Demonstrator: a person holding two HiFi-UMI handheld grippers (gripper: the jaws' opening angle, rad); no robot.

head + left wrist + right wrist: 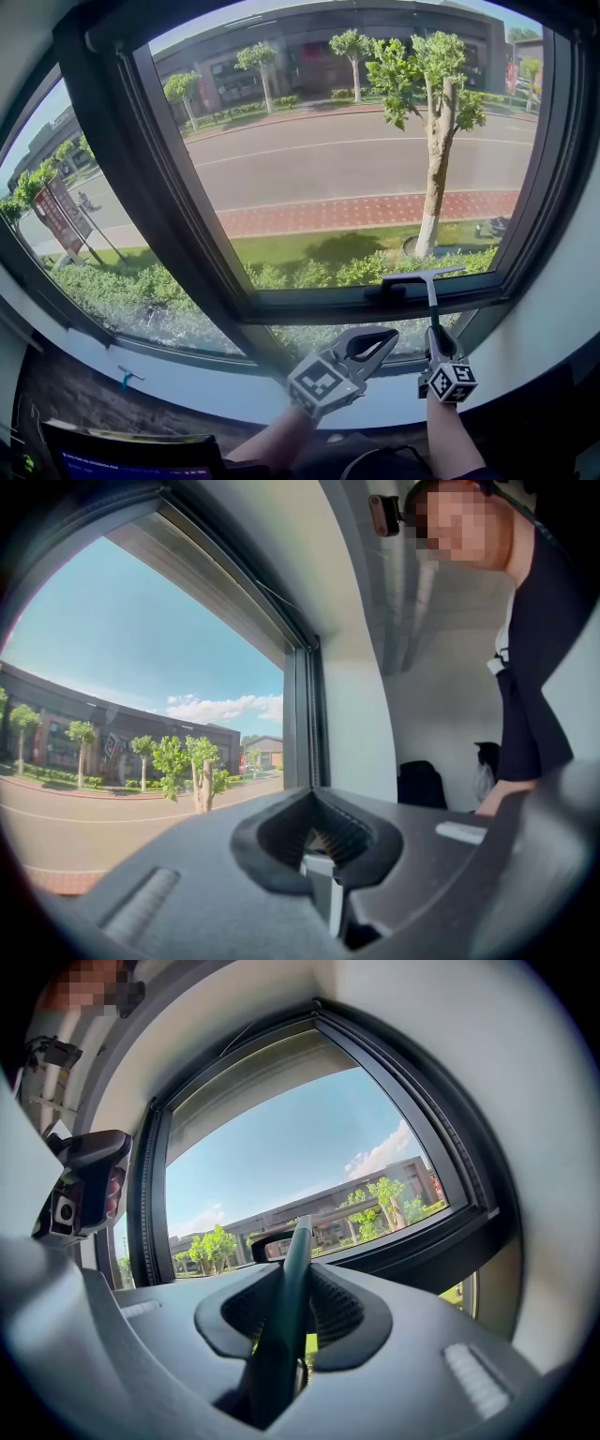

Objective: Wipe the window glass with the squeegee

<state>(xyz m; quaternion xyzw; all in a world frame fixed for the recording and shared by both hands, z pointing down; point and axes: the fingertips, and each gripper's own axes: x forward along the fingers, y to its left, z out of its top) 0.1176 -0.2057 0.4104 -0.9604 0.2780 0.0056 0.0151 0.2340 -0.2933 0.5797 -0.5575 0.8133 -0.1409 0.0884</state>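
The big window glass (356,159) looks out on a street and trees. A squeegee (424,276) with a dark blade and a thin handle stands upright, its blade at the bottom of the pane just above the lower frame (309,305). My right gripper (436,339) is shut on the handle below the frame. In the right gripper view the green handle (289,1316) runs up between the jaws of the right gripper (296,1274) to the blade (272,1244). My left gripper (386,336) hovers left of the handle, shut and holding nothing. The left gripper (312,794) points along the window's side.
A thick dark mullion (150,187) separates this pane from a second pane (84,253) on the left. The white sill (225,384) runs below, with a small blue object (127,378) on it. A dark screen (131,459) sits at the bottom left.
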